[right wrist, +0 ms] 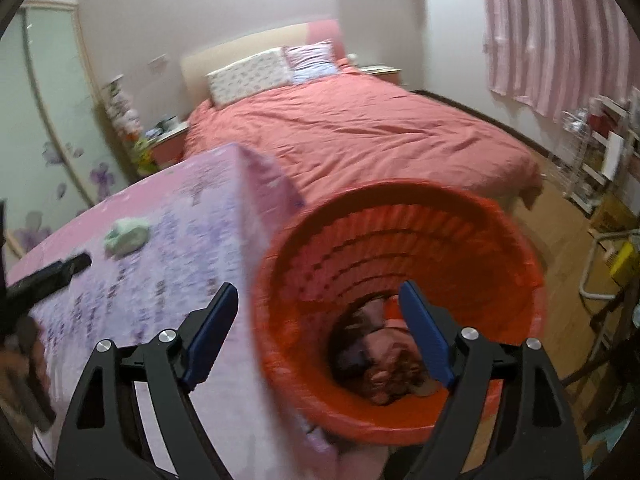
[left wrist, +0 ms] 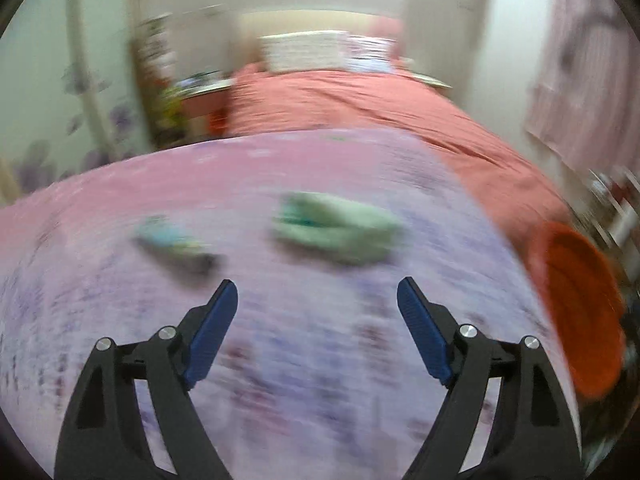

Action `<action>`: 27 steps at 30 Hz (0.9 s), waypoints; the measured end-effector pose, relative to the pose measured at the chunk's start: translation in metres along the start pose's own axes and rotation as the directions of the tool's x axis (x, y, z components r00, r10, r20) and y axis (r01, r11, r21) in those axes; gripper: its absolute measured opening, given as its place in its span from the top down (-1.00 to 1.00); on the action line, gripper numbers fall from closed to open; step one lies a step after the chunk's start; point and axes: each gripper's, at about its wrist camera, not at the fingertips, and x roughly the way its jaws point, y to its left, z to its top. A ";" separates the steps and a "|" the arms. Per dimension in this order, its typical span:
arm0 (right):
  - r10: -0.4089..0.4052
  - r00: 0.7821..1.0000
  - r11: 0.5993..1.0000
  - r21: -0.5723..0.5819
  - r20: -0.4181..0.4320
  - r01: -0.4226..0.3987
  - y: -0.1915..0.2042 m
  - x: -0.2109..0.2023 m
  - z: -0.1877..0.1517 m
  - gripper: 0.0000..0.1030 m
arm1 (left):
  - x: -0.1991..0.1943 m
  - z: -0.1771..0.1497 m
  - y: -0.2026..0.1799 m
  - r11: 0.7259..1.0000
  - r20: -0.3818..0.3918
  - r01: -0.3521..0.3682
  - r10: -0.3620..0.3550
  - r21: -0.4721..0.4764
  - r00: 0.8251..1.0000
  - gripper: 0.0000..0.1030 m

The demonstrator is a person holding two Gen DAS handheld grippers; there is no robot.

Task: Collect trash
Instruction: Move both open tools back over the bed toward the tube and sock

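- grippers: left gripper has its jaws spread wide with nothing between them, poised above the purple-patterned cloth; right gripper is spread just as wide and empty, hanging over the mouth of the orange bin.
- trash left on the cloth: a pale green crumpled wad ahead of the left gripper, slightly right of centre, and a smaller bluish scrap off to its left — the two lie apart.
- bin stands just beside the cloth's right edge; brownish and pink clutter already lies in its bottom.
- step in hand, as i judge it: left gripper goes for the green wad next.
- doing it well: come down with the fingers straddling the wad, close on its bulk — not on the cloth beneath.
- wad looks soft, light and crushable; the left view is too blurred to say whether it is paper or fabric.
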 end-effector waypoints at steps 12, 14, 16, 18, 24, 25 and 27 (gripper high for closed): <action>0.118 0.990 0.987 -0.100 -0.075 -0.125 0.076 0.024 -0.005 -0.59 | 0.079 0.045 0.080 0.972 -0.143 -0.150 0.125 -0.182 0.982 -0.10; 0.125 0.989 0.985 -0.108 -0.080 -0.133 0.081 0.025 -0.005 -0.59 | 0.077 0.038 0.080 0.977 -0.140 -0.139 0.117 -0.160 0.983 0.07; 0.127 0.988 0.984 -0.115 -0.082 -0.136 0.088 0.026 -0.006 -0.59 | 0.072 0.032 0.083 0.986 -0.139 -0.125 0.109 -0.113 0.984 0.45; 0.130 0.987 0.983 -0.116 -0.089 -0.140 0.092 0.029 -0.007 -0.59 | 0.065 0.024 0.089 0.991 -0.138 -0.105 0.092 -0.088 0.986 0.46; 0.128 0.985 0.981 -0.133 -0.115 -0.143 0.114 0.040 -0.013 -0.59 | 0.039 -0.005 0.109 0.993 -0.108 -0.113 0.109 -0.029 0.988 0.43; 0.128 0.984 0.980 -0.141 -0.120 -0.144 0.119 0.041 -0.015 -0.59 | 0.038 -0.007 0.113 0.994 -0.100 -0.104 0.101 -0.031 0.990 0.43; 0.139 0.982 0.974 -0.159 -0.126 -0.158 0.129 0.044 -0.017 -0.55 | 0.035 -0.010 0.118 0.994 -0.095 -0.104 0.100 -0.033 0.990 0.43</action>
